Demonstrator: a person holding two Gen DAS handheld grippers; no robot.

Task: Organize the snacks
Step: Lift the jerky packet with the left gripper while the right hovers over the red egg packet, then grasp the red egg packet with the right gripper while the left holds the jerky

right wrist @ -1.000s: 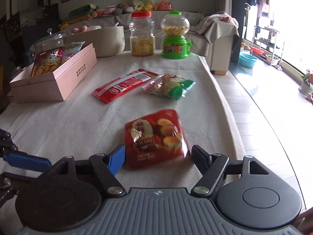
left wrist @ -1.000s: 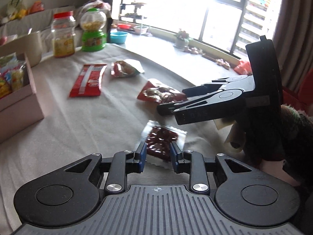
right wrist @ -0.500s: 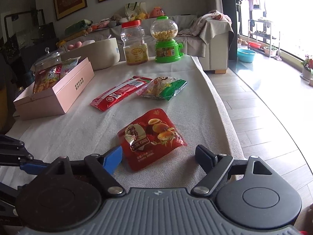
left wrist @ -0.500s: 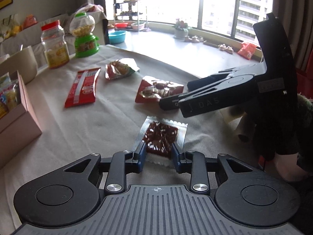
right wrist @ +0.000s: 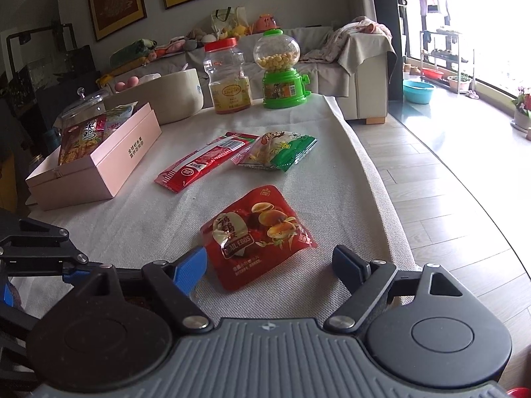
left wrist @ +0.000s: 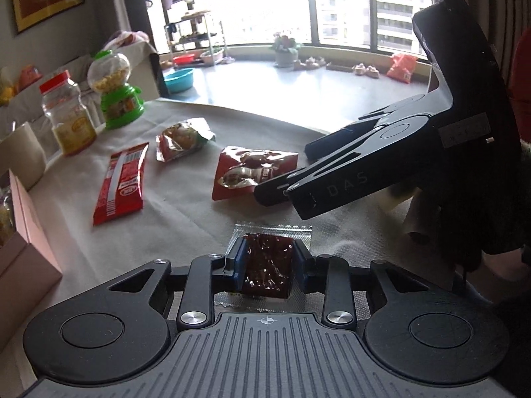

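Observation:
My left gripper point(left wrist: 267, 267) is shut on a clear packet of dark red snack point(left wrist: 268, 265), held just above the grey cloth. My right gripper point(right wrist: 270, 265) is open and empty; a red quail-egg packet point(right wrist: 257, 233) lies on the cloth just ahead of its jaws. The same red packet point(left wrist: 247, 172) shows in the left wrist view, with the right gripper's fingers point(left wrist: 298, 185) at its near edge. A long red packet point(right wrist: 202, 162) and a green-and-red packet point(right wrist: 277, 151) lie farther up the table. A pink box point(right wrist: 96, 162) holding snack packets stands at the left.
A red-lidded jar point(right wrist: 229, 78), a green candy dispenser point(right wrist: 282, 71) and a beige bowl point(right wrist: 166, 98) stand at the table's far end. The table's right edge point(right wrist: 375, 172) drops to a wooden floor. A sofa with clutter stands behind.
My left gripper has closed on the dark red packet and lifted its near end. My right gripper has drawn back and up a little from the red quail-egg packet, still open.

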